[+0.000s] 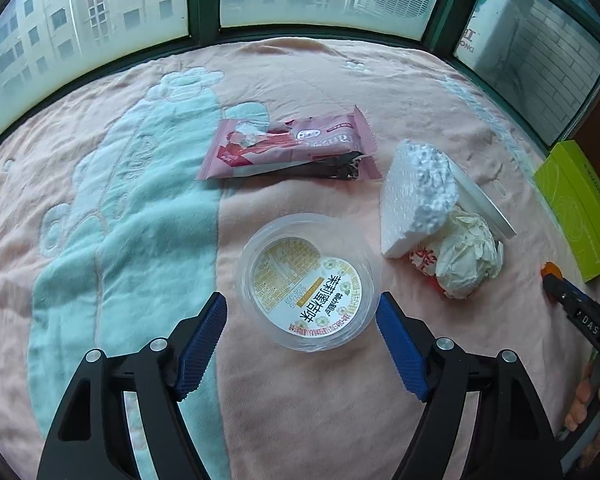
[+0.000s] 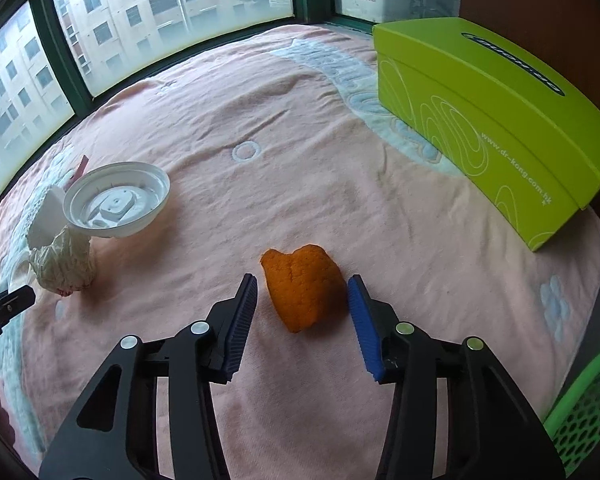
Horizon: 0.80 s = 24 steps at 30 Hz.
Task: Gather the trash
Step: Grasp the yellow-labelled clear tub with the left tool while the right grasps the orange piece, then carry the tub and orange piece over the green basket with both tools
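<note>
The blanket [image 1: 300, 80] is pale pink with a mint-green embossed figure toward its left edge. A pink wrapper [image 1: 288, 148] shows a silver lining. The clear cup [image 1: 310, 282] has a white-and-gold printed lid. The foam chunk [image 1: 416, 196] is white, the crumpled paper [image 1: 466, 258] cream. The peel [image 2: 304, 286] is orange, the box [image 2: 488, 120] lime green with white looping lines, the basket [image 2: 584, 412] bright green.

Pink blanket [image 2: 300, 128] with pale blue pattern; green box [image 2: 496, 120] beside windows [image 1: 100, 12].
</note>
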Tool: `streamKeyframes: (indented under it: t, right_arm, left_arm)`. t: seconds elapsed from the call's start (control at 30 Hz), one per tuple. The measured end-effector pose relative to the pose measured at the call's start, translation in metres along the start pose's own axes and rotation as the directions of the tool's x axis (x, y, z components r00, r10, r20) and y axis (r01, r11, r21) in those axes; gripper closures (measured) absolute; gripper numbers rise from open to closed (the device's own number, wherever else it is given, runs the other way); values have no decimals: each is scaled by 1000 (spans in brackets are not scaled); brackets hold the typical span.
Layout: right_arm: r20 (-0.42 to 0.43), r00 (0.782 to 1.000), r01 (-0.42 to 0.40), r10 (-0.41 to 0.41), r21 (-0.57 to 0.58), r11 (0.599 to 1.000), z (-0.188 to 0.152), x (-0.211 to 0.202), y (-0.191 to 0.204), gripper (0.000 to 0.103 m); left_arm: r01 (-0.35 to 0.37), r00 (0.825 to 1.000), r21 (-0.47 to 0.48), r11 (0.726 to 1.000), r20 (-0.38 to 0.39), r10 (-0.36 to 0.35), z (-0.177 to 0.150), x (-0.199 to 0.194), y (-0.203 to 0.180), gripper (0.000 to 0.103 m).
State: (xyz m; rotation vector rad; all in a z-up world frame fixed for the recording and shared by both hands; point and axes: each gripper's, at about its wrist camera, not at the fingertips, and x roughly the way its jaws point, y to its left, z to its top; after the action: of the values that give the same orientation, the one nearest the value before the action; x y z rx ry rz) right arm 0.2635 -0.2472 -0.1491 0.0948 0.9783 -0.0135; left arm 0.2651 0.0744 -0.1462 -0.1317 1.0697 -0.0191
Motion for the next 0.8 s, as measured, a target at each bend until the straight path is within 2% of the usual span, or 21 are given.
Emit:
streamKeyframes:
  t: [0.13, 0.23, 0.33, 0.53, 0.8]
  right_arm:
    - [-3, 1000, 6, -6, 3, 1000, 1, 2, 1, 55]
    - [-2, 1000, 16, -16, -4, 1000, 1, 3, 3, 55]
    - [2, 1000, 19, -19, -1, 1000, 1, 2, 2, 58]
    - [3, 1000, -26, 25, 45, 999, -2, -5, -6, 69]
    - [31, 998, -59, 58, 21, 998, -18, -39, 1, 70]
  left_arm:
    - [-5, 1000, 8, 1000, 1, 5, 3, 5, -1, 33]
    - [10, 1000, 12, 1000, 1, -10, 4, 7, -1, 42]
    - [19, 1000, 11, 1000, 1, -19, 5, 8, -2, 44]
    - [18, 1000, 9, 1000, 12, -18, 2, 2, -3, 44]
    - [53, 997, 13, 999, 51, -54, -10, -32, -10, 45]
